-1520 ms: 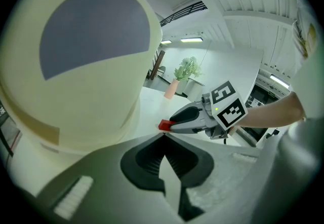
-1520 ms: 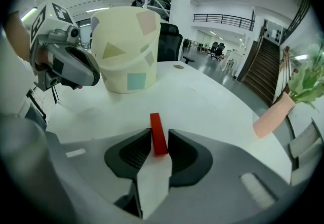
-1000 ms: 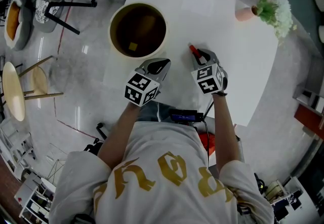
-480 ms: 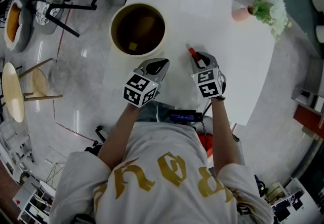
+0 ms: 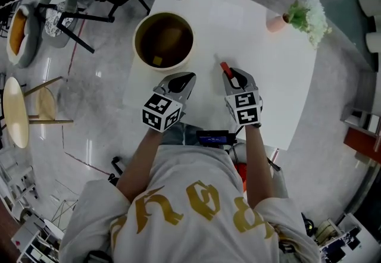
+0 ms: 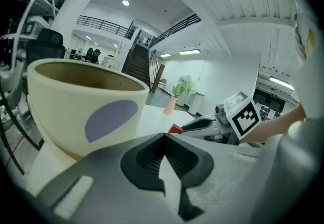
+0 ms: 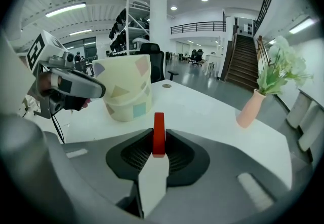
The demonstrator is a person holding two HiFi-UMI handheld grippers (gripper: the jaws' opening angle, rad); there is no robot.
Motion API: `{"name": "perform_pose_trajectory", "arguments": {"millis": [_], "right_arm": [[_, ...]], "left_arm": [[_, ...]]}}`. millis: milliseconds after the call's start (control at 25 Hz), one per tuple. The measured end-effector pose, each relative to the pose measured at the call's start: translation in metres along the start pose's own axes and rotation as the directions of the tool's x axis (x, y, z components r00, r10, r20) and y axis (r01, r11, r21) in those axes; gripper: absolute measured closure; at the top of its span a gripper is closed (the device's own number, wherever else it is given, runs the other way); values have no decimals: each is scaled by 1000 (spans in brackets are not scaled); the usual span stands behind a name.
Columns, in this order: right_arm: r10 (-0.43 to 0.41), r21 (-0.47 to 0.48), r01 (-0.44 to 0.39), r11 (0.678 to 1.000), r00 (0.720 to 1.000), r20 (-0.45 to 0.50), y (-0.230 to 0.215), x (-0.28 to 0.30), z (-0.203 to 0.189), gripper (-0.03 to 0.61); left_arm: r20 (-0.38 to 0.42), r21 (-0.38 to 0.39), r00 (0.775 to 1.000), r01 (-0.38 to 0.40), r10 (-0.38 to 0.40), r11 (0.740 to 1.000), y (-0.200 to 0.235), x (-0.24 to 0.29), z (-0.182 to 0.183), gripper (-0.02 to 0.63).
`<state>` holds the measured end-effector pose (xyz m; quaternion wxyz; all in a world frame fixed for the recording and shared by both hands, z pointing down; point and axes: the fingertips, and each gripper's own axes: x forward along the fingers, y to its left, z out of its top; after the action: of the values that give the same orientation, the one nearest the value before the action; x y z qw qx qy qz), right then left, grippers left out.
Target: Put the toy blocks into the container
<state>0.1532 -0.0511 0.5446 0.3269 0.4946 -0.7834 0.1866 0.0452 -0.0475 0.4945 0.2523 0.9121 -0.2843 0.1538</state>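
Nothing much moved since a second ago; same poses, drop not yet made.
White table [image 5: 268,77], mostly bare. Cream container [image 7: 121,86] upright toward its far-left corner, mouth open. Left gripper [image 5: 189,76] near the container, jaws closed together, nothing between them. Right gripper [image 5: 231,73] just beside it, clamped on red block [image 7: 159,134] by its lower end, the upper part standing clear of the pads. Yellow block [image 5: 156,60] lies on the container floor. Red block looks like a thin, rigid, light slab. Its smooth faces are likely slippery, so pinch across the flat sides, low down, as now.
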Motion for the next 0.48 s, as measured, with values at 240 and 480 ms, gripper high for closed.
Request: {"name": "perform_pose_trajectory", "arguments": {"millis": [240,480], "right_arm": [[-19,32,18,999,999,45,4,-12,14,477],[-26,77,18,997,995,97,6,-21,29,477]], "left_arm": [[57,17,998,-7,6,1000,-3,-16,25,613],[108,40,994,-15,11,999,-4,-27,46,614]]}}
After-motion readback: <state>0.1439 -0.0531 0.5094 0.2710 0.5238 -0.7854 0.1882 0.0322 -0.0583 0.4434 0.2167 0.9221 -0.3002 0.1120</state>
